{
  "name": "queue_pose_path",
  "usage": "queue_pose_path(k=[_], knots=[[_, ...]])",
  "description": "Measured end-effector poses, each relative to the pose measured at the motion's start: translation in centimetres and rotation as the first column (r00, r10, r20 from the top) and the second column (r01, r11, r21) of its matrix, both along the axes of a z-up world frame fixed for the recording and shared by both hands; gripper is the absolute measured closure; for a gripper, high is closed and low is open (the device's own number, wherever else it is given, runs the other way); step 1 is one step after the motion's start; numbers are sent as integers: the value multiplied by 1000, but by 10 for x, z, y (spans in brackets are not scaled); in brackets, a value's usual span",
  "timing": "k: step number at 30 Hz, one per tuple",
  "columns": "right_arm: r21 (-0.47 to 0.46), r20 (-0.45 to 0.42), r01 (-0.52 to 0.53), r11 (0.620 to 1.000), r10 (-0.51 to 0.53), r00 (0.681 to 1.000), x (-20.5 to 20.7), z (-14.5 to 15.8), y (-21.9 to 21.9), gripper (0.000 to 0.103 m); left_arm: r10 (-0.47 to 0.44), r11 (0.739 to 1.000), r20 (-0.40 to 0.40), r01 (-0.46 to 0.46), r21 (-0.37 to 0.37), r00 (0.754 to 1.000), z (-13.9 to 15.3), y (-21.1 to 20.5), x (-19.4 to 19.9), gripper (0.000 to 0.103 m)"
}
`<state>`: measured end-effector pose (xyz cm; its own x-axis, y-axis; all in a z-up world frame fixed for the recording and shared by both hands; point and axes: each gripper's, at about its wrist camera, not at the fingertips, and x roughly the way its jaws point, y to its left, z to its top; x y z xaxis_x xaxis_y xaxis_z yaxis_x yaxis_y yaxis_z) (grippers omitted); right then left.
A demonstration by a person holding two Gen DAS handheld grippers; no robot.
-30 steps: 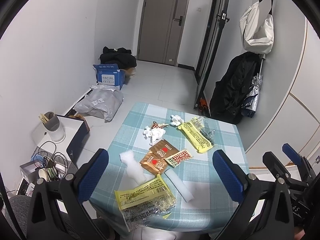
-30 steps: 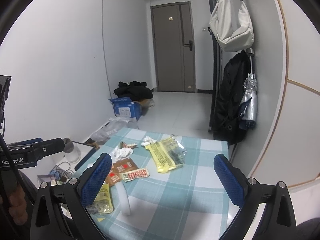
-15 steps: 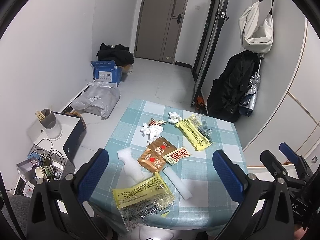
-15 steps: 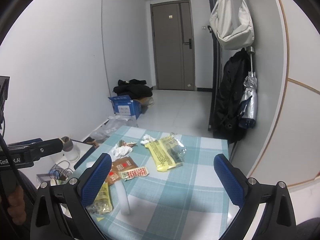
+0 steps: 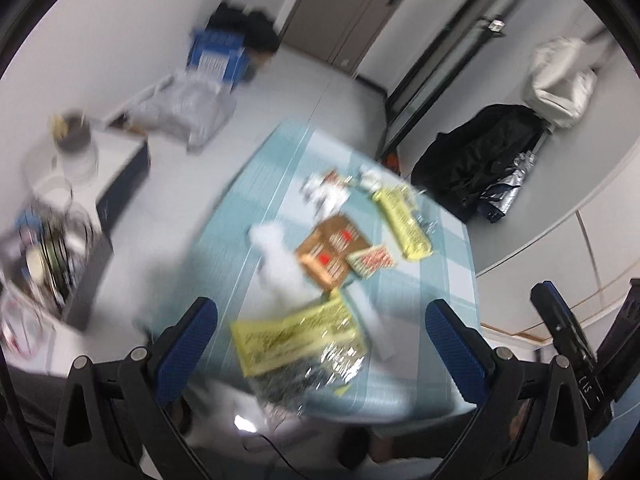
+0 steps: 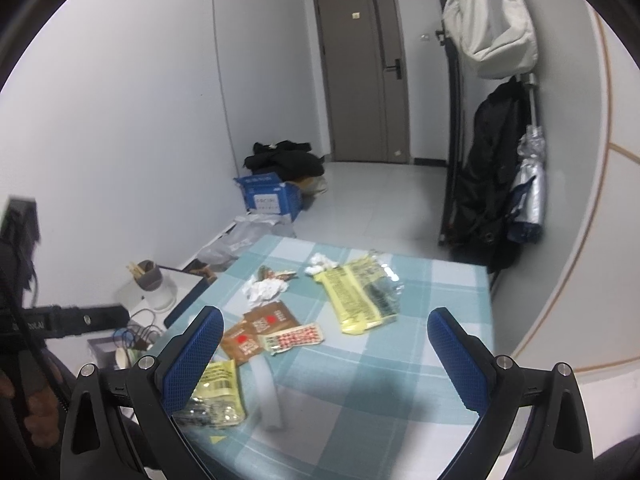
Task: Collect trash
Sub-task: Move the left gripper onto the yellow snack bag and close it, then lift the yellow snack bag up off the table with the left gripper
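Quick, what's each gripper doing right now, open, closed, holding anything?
Left gripper: open, holding nothing, above the table's near edge.
Right gripper: open, holding nothing, above the table.

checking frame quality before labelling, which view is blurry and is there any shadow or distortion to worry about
Left wrist view: heavy motion smear over the table and its wrappers, only the fingers stay crisp. Right wrist view: sharp, the yellow packet easy to make out, soft dark shadow on the cloth near the fingers. Both views: fisheye bending of walls and a black vignette at the edges.
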<state>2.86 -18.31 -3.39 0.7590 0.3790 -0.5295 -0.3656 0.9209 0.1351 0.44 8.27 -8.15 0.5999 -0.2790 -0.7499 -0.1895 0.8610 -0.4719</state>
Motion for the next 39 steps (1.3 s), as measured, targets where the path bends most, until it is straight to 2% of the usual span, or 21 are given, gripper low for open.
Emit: queue_pose_path(k=[6,13,19,22,28,30,32,36,39], knots=[[26,-43,-63,998,64,997,9,-8,19,0,13,986,-134,-35,-163,991,-32,16,-5,1],[27,-52,-123,992,125,991,13,-12,42,0,-56,983,-226,15,-180,973,-52,9,0,2],[28,-64,-136,990,137,988,13,-15,46,0,-75,986,-273,29,-167,959,-65,6,-3,5],[30,-75,-131,991,133,988,13,-16,46,0,-82,987,-297,36,-157,951,-71,4,-1,15],[38,-80,-125,991,128,989,11,-15,42,0,-104,986,-306,59,-153,947,-74,-2,2,44],[36,-79,-124,992,127,989,11,-15,41,0,-118,985,-315,70,-160,942,-76,-3,2,65],[38,-81,-123,992,125,989,10,-16,41,0,-128,983,-330,74,-171,935,-79,-4,2,81],[38,-82,-115,993,118,990,9,-15,38,0,-132,984,-316,86,-154,940,-73,-9,4,90],[37,-86,-106,994,109,990,10,-16,36,0,-130,986,-294,93,-138,947,-66,-13,5,93]])
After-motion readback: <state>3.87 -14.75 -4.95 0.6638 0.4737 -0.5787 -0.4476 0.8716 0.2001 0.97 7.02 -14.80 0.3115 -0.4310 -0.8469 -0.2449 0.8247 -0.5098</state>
